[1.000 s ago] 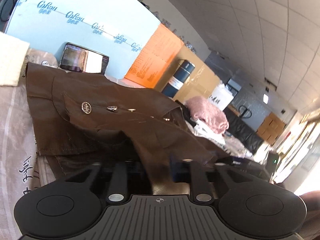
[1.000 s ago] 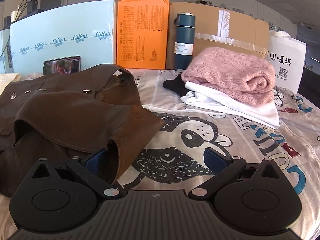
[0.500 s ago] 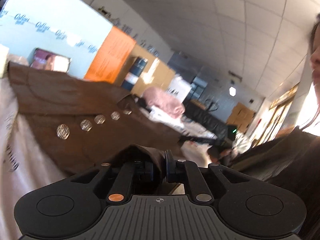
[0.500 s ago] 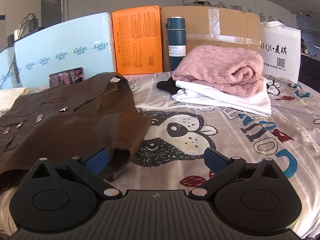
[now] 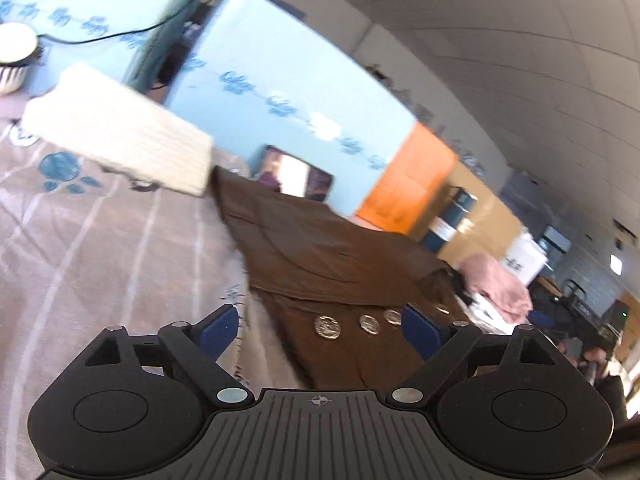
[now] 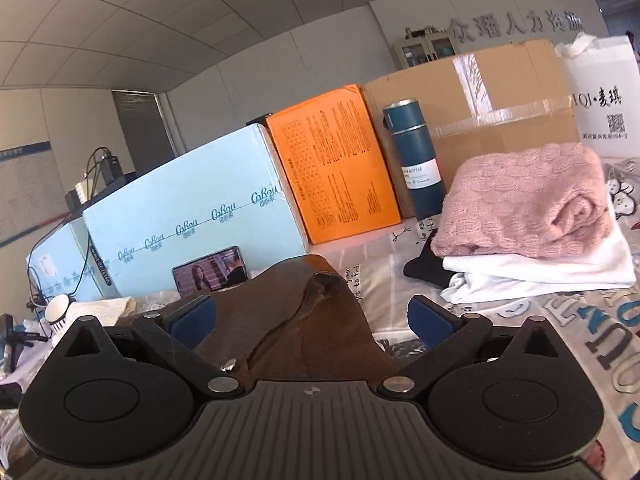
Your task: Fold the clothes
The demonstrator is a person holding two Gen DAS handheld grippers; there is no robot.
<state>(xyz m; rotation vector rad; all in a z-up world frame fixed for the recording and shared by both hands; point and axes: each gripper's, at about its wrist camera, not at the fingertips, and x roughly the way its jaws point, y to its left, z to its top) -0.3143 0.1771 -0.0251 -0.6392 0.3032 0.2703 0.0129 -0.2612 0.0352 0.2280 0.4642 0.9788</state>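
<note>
A brown garment (image 5: 320,256) with a row of metal buttons (image 5: 327,326) lies spread on the bedsheet. My left gripper (image 5: 320,326) hangs over its near edge. Its jaws are opening wide and the pads press on nothing, though the buttoned edge lies below the gap. In the right wrist view the same brown garment (image 6: 304,320) rises in a fold between the fingers of my right gripper (image 6: 314,316). That gripper is open and its blue pads (image 6: 192,318) stand clear of the cloth.
A folded cream knit (image 5: 120,136) lies at the far left. Folded pink knit (image 6: 528,204) on white cloth (image 6: 540,268) is at the right. Light-blue boxes (image 6: 192,208), an orange box (image 6: 332,164), a cardboard box (image 6: 492,92), a teal bottle (image 6: 416,160) and a phone (image 6: 210,274) line the back.
My left gripper was shut on the brown cloth, then let it go and opened wide while swinging left. My right gripper stayed open and rose, tilting its view upward.
</note>
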